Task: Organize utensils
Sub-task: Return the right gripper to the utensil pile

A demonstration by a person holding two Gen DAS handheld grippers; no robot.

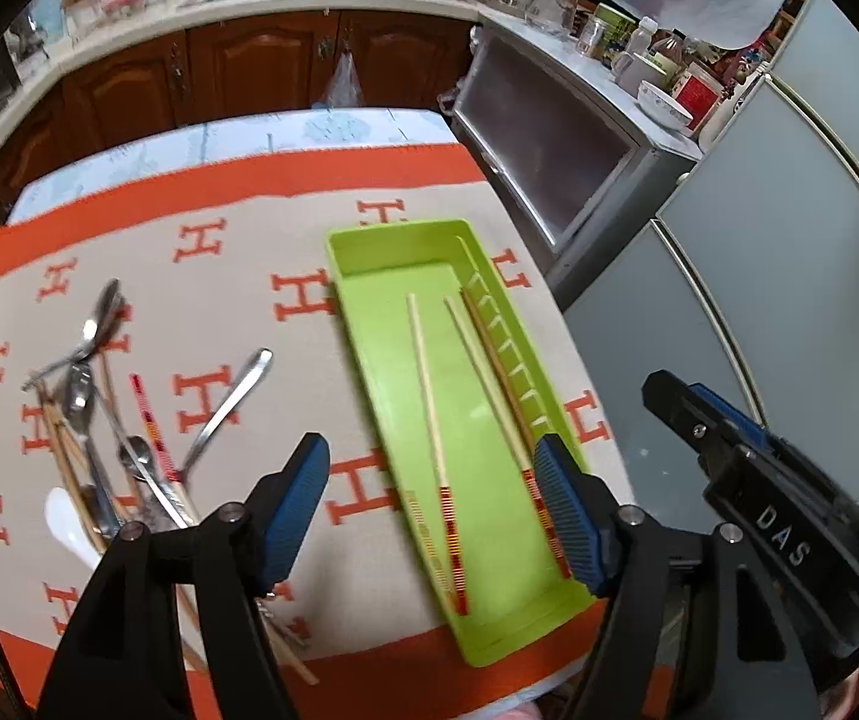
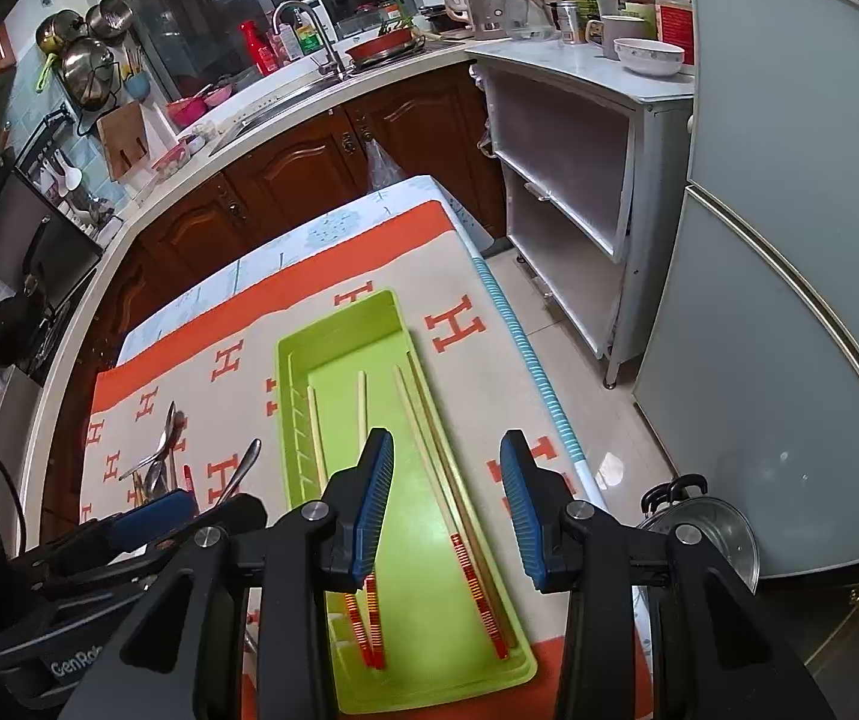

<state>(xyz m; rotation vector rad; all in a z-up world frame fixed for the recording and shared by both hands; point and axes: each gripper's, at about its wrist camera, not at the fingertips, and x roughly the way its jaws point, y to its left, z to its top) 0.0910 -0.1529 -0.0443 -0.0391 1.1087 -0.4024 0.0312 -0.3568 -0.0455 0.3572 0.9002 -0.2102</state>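
A lime green tray [image 1: 363,276] lies on the table's right side; it also shows in the right wrist view [image 2: 345,348]. Several pale chopsticks [image 1: 429,396] with red-striped ends lie in it, also seen in the right wrist view [image 2: 429,456]. A pile of spoons and chopsticks [image 1: 99,420] lies at the left, with a loose metal spoon [image 1: 231,402] beside it. My left gripper [image 1: 432,510] is open and empty above the tray's near end. My right gripper [image 2: 447,504] is open and empty above the tray.
An orange and beige cloth [image 1: 237,204] with H marks covers the table. A white spoon [image 1: 69,528] lies by the pile. A white shelf unit [image 2: 561,180] and fridge [image 2: 789,240] stand right. A steel pot [image 2: 705,534] sits on the floor.
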